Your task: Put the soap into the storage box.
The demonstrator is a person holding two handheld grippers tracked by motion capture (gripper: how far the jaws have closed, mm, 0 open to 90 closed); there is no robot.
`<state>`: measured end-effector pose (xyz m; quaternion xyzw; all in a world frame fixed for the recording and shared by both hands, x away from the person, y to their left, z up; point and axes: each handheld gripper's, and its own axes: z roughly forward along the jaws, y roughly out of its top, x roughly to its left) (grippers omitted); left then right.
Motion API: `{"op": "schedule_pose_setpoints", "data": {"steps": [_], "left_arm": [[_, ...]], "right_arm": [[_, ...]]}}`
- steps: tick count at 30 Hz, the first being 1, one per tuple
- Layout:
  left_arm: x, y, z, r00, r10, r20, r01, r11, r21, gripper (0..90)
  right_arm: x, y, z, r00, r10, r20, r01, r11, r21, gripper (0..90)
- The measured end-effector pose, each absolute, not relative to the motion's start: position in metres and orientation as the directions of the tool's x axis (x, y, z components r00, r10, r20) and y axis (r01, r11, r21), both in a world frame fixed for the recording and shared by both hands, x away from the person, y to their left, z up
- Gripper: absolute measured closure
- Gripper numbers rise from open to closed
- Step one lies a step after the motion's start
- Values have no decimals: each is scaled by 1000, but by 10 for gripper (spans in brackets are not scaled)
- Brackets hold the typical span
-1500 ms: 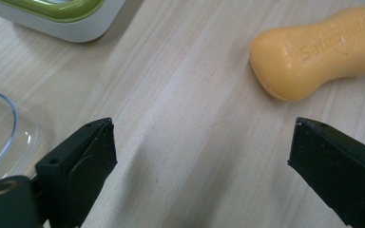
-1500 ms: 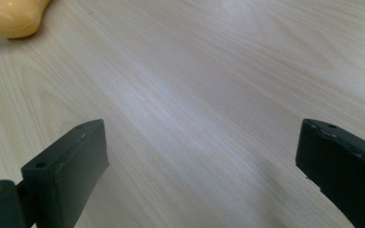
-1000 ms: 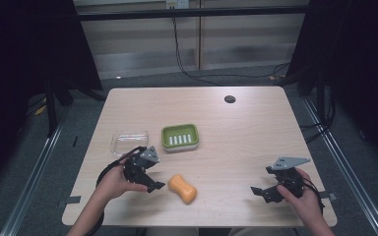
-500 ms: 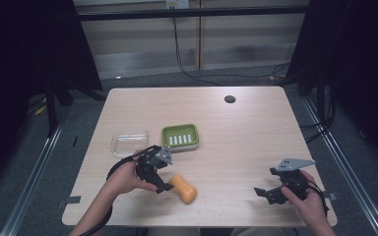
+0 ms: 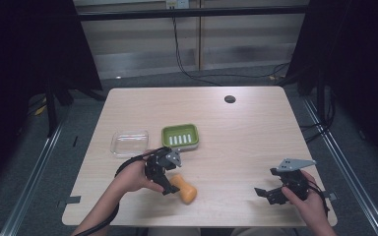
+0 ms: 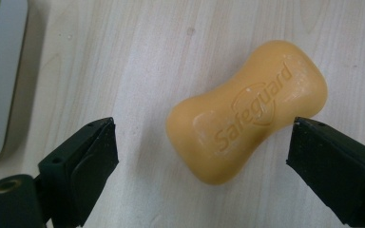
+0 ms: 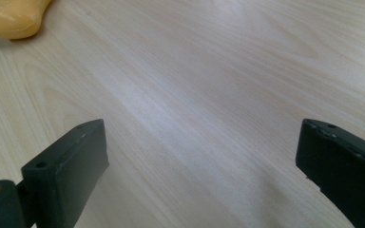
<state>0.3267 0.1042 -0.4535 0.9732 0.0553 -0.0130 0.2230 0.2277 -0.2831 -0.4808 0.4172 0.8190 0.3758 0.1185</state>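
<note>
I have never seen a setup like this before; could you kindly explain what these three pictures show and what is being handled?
A person sits at a wooden table and holds a two-jaw tool in each hand. The high view looks down from above; the other two come from cameras riding on each tool, looking along its black jaws. The left gripper has its jaws open on either side of an orange soap bar stamped Safeguard, not yet closed on it. The right gripper is open too, over bare wood, holding nothing. Also on the table lie a green soap dish and a clear lid beside it.
</note>
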Motion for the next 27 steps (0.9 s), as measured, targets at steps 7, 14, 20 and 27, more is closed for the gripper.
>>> {"op": "schedule_pose_setpoints", "data": {"steps": [7, 14, 20, 27], "left_arm": [[324, 95, -455, 996, 68, -52, 84, -907, 412, 92], [322, 87, -454, 998, 29, -47, 45, -917, 396, 94], [321, 81, -456, 999, -5, -37, 10, -924, 383, 99], [321, 78, -458, 997, -29, -65, -1, -919, 394, 124]], "right_arm": [[227, -283, -480, -624, 772, 119, 594, 370, 715, 34], [227, -283, -480, -625, 771, 119, 594, 371, 714, 35], [228, -283, -480, -627, 771, 117, 592, 373, 714, 34], [228, -283, -480, -628, 769, 116, 590, 374, 716, 35]]}}
